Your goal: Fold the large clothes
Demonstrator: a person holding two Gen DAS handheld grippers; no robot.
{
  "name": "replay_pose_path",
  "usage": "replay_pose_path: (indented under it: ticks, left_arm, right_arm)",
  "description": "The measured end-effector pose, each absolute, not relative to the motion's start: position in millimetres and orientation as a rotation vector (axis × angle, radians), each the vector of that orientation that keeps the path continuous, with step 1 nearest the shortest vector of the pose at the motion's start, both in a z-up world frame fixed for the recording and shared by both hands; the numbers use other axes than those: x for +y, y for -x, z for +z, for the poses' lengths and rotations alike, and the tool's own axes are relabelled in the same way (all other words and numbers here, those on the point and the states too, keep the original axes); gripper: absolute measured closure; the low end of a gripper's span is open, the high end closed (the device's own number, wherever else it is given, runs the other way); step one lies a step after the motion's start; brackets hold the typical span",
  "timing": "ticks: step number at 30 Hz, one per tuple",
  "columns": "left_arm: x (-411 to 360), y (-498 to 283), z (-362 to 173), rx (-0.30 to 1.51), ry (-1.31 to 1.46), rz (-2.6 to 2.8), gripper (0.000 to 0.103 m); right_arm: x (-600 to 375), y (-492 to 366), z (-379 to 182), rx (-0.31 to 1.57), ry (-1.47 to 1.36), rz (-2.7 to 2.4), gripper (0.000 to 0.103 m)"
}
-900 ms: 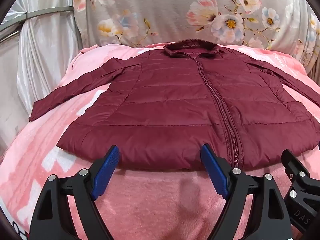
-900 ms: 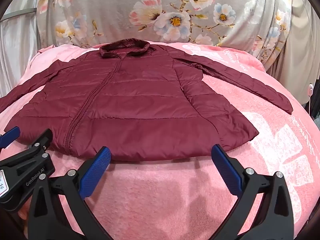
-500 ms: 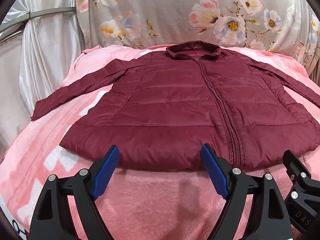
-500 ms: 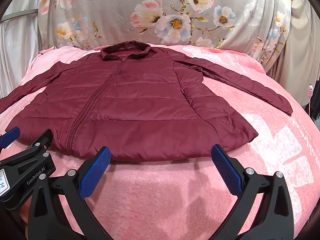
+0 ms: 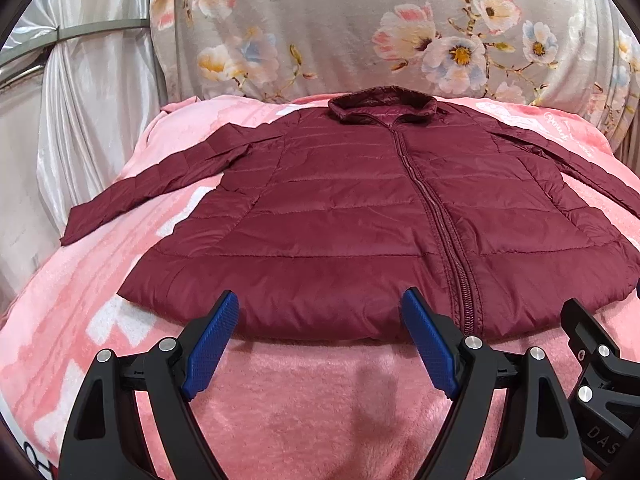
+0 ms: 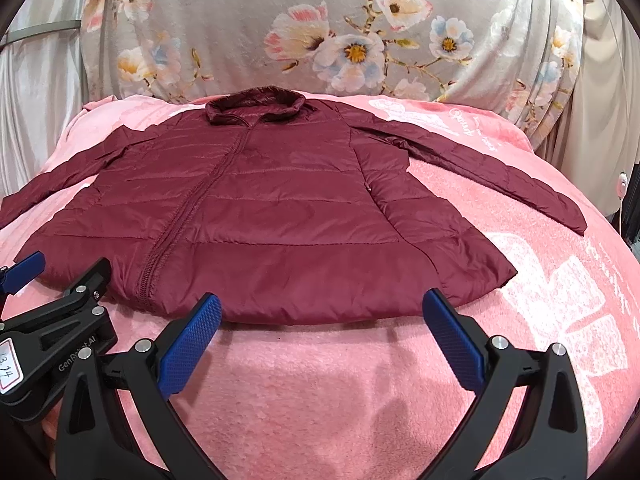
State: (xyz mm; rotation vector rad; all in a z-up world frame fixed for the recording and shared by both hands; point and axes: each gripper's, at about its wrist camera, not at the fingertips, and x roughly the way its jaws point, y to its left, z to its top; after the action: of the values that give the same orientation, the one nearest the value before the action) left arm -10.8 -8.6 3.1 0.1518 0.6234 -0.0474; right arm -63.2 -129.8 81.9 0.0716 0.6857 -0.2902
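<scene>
Left gripper [image 5: 320, 340] wide open, nothing between blue pads [image 5: 210, 346]. Right gripper [image 6: 322, 344] same, spread wide, empty. Both side by side, low, pointing forward.

Domestic bedroom setting. A pink plush blanket [image 5: 328, 408] covers a bed-like surface. Directly behind the blanket hangs a floral fabric [image 5: 360, 28]; to its left, white satin curtains [image 5: 88, 112].

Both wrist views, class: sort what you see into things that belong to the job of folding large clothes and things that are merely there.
Belongs to the job:
- dark red quilted zip-up jacket, spread flat, sleeves out
- left gripper, open
- right gripper, open

Merely there:
- fluffy pink blanket under the jacket
- grey floral cloth behind
- white satin curtain
</scene>
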Motion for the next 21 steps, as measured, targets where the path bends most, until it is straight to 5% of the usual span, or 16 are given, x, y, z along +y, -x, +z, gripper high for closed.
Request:
replay_pose_path:
  ticks: [21]
  left_arm:
    - [16.5, 27.1, 35.3, 0.687, -0.132, 0.009, 0.021]
  right_arm:
    - [-131.6, 86.0, 99.7, 0.732, -0.103, -0.298, 0.005]
